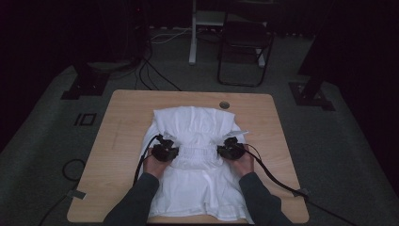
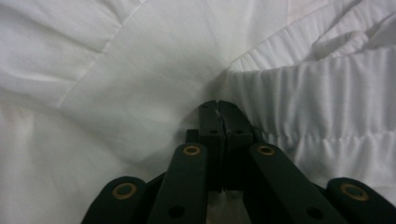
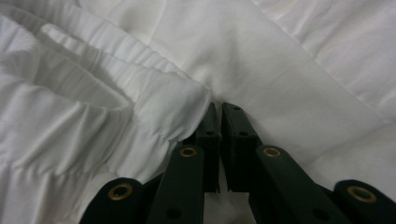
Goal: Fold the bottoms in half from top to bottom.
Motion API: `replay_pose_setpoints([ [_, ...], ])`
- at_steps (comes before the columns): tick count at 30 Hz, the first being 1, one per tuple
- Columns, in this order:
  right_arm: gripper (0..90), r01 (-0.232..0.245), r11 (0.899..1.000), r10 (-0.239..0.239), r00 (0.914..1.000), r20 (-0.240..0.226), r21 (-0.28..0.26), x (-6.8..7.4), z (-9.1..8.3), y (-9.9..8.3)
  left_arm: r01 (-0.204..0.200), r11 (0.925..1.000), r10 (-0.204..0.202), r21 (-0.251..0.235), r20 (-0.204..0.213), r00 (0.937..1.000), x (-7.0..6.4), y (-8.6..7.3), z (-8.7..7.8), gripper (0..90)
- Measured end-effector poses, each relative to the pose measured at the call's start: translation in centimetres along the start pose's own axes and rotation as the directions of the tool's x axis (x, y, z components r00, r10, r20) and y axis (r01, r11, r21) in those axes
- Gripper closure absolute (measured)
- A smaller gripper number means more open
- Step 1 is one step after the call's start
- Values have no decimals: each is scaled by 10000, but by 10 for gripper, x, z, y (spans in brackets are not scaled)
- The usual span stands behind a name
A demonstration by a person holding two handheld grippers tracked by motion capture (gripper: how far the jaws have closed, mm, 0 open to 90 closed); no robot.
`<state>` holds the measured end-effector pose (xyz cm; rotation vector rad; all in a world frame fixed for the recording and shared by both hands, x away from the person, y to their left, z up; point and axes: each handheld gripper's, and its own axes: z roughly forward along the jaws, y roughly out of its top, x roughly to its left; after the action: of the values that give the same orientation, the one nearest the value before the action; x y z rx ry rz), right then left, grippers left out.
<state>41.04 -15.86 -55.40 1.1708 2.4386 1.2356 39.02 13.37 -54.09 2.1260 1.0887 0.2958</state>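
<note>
1. White garment: lies spread on the wooden table, centred left to right and reaching from near the far edge to the near edge. The cloth is creased, with a gathered, ribbed band running crosswise about halfway along its length.
2. Gathered band, close range: in the left gripper view the band sits at the right of the jaws; in the right gripper view the band sits at the left of the jaws. Smooth cloth lies on the other side in both.
3. Left gripper: positioned at the left end of the band. In the left gripper view the left gripper has its jaws pressed together, tips buried in a fold where band and smooth cloth meet; the garment is pinched.
4. Right gripper: positioned at the right end of the band. In the right gripper view the right gripper has its jaws nearly together, a narrow slit between them, tips tucked under the band's corner; cloth is nipped at the tips.
5. Hands: each gripper is held from the near side, with dark sleeves entering from the bottom edge. A black cable trails from each gripper towards the near table edge.
6. Surroundings: a round grommet sits in the table just beyond the garment. A dark chair stands on the grey floor well behind the table.
</note>
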Motion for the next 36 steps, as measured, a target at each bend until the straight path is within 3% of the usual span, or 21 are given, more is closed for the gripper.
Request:
replay_pose_setpoints([
  [2, 837, -51, 9993, 34, 9989, -461, -374, 1, -7, -2, -114, 9995, 119, -279, 161, 9998, -3, -4, -7, 850],
  [5, 816, 403, 9954, -485, 9945, -931, -871, 10, -21, -6, -332, 9970, 372, -695, 581, 9976, -13, -12, -20, 822],
  [8, 795, 1074, 9879, -1229, 9823, -1416, -1122, 24, -34, -14, -903, 9921, 1005, -875, 1202, 9876, -29, -26, -32, 799],
  [10, 784, 1562, 9798, -1764, 9690, -1728, -1247, 33, -42, -20, -1349, 9861, 1475, -971, 1372, 9795, -37, -35, -37, 776],
  [12, 769, 1860, 9732, -2091, 9607, -1828, -1354, 40, -48, -26, -1318, 9853, 1459, -1088, 1330, 9803, -40, -40, -42, 751],
  [14, 761, 1823, 9728, -2070, 9609, -1836, -1429, 43, -51, -28, -1275, 9849, 1430, -1169, 1362, 9803, -41, -43, -43, 736],
  [16, 753, 1827, 9735, -2074, 9587, -1945, -1379, 46, -51, -30, -1322, 9871, 1437, -904, 1355, 9803, -41, -45, -41, 725],
  [20, 753, 2089, 9753, -2192, 9547, -2012, -714, 50, -41, -40, -1478, 9889, 1481, -114, 1229, 9813, -42, -56, -34, 723],
  [23, 763, 2294, 9733, -2246, 9570, -1835, 50, 52, -32, -48, -1148, 9932, 1162, -181, 1428, 9829, -38, -59, -34, 722],
  [25, 745, 2272, 9738, -2225, 9567, -1876, 38, 51, -33, -46, -1290, 9910, 1326, -369, 1237, 9834, -37, -54, -38, 702],
  [27, 675, 2463, 9691, -2451, 9570, -1552, -114, 51, -38, -40, -1378, 9884, 1438, -643, 997, 9846, -34, -47, -42, 669],
  [31, 599, 2368, 9692, -2418, 9671, -794, -678, 42, -42, -19, -1392, 9793, 1467, -1469, 415, 9883, -21, -18, -45, 638],
  [34, 573, 1947, 9753, -1984, 9798, -263, -1043, 28, -38, 3, -1038, 9748, 1123, -1975, 320, 9932, -9, 6, -39, 601],
  [36, 560, 1552, 9799, -1570, 9876, -47, -1254, 17, -31, 18, -1025, 9742, 1107, -2011, 301, 9934, -1, 19, -30, 597],
])
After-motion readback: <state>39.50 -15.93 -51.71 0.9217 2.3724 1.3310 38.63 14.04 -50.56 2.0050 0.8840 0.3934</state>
